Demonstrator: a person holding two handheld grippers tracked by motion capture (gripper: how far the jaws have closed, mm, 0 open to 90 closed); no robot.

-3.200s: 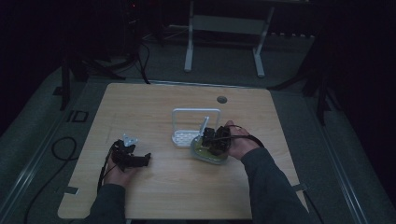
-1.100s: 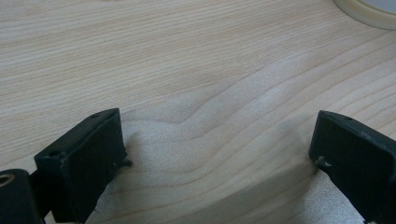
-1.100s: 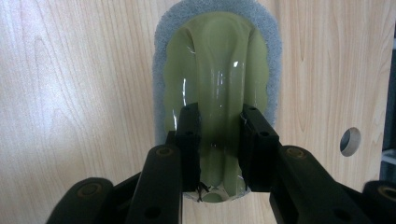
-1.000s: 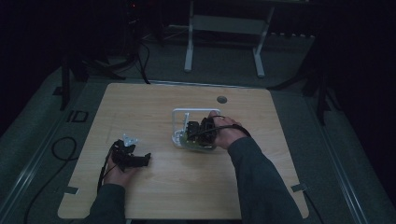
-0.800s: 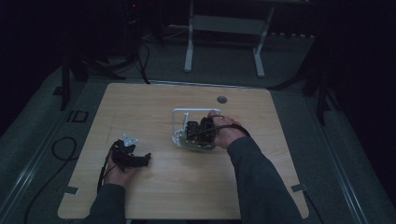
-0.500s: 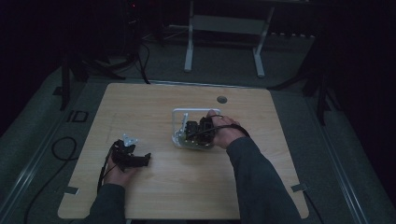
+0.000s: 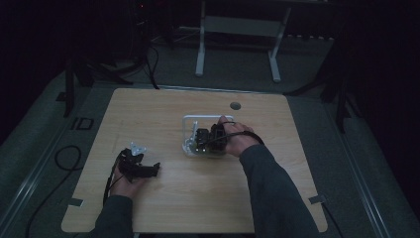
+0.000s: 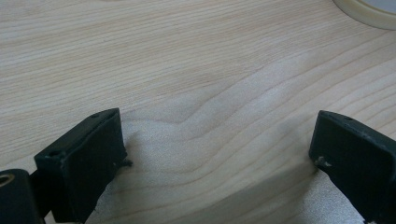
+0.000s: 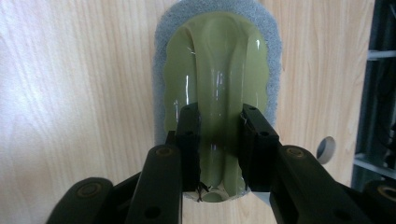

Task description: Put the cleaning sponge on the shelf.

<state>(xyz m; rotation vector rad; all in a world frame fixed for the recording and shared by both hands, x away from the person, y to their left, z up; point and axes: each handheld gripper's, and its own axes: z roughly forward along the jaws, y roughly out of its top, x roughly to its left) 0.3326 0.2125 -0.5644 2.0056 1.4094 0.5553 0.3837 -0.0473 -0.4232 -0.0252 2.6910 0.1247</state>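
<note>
Right gripper clamped on green sponge over the white rack

The right gripper [image 9: 218,140] pinches the sponge [image 9: 217,70], apparently folded, its long axis along the jaws, above the rack [image 7: 190,130] on the surface [image 7: 148,114]. The left gripper [image 8: 219,154] rests open and empty, well apart.

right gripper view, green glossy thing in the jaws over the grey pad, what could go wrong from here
1. The right gripper pinches only the raised middle ridge of the glossy olive-green moulded piece; that shiny surface might slip out of the pads.
2. The piece sits over the grey foam pad with a narrow margin, so a skewed release may leave it off the pad.
3. In the high view the white rack stands close by and could be knocked.
</note>
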